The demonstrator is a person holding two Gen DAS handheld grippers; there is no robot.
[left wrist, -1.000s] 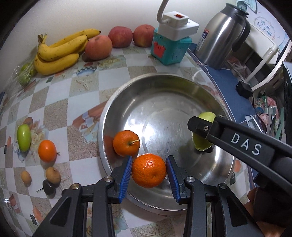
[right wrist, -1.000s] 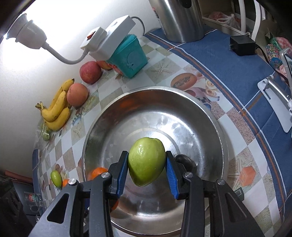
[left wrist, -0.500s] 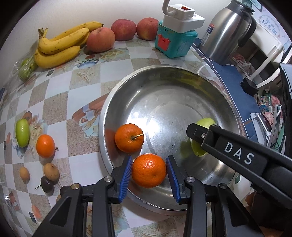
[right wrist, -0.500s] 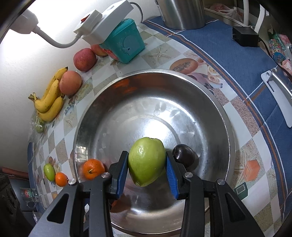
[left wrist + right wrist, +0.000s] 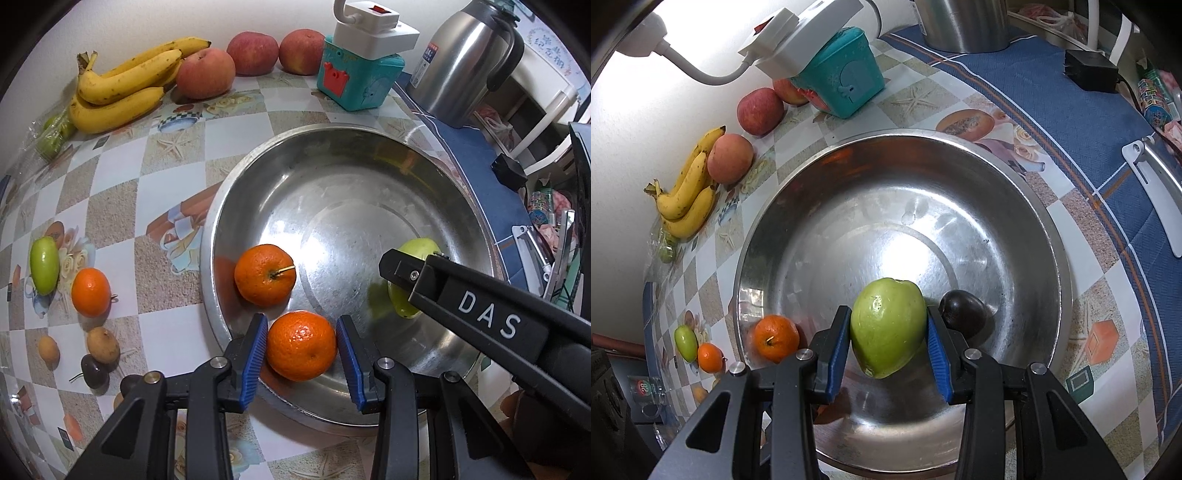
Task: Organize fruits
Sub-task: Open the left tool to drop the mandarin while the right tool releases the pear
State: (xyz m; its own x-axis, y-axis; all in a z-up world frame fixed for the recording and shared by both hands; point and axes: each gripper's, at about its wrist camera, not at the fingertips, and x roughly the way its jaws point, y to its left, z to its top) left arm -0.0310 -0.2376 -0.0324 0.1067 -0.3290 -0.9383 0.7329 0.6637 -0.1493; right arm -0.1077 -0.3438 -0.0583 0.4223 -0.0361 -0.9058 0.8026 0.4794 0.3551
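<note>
Two grippers over one wide round stainless-steel basin (image 5: 236,206), each with fruit between its blue pads. Left gripper (image 5: 301,354) clenched on a round orange tangerine (image 5: 301,345), held above the basin's near rim. Right gripper (image 5: 886,341) clenched on a pale green pear-shaped fruit (image 5: 888,326), held over the basin's near floor; whether it touches the metal, cannot tell.

Inside the basin: a second orange tangerine with a short stem (image 5: 265,275), lying on the slope by the left wall, and a dark purple-brown round fruit (image 5: 962,314), on the floor just right of the green fruit.

Outside the basin, on the checkered patterned tablecloth (image 5: 110,192): along the far edge by the wall, a bunch of yellow bananas (image 5: 122,88), with three reddish apples (image 5: 205,72) beside it. Far edge, right of the apples, a teal plastic box (image 5: 356,83) carrying a white power strip (image 5: 375,27). Near the left edge, a small oblong green fruit (image 5: 44,266) and a small orange tangerine (image 5: 90,291) side by side; nearer still, two little tan fruits (image 5: 103,345) and a dark one (image 5: 95,365). Steel thermos jug (image 5: 465,62) at the far right corner.
</note>
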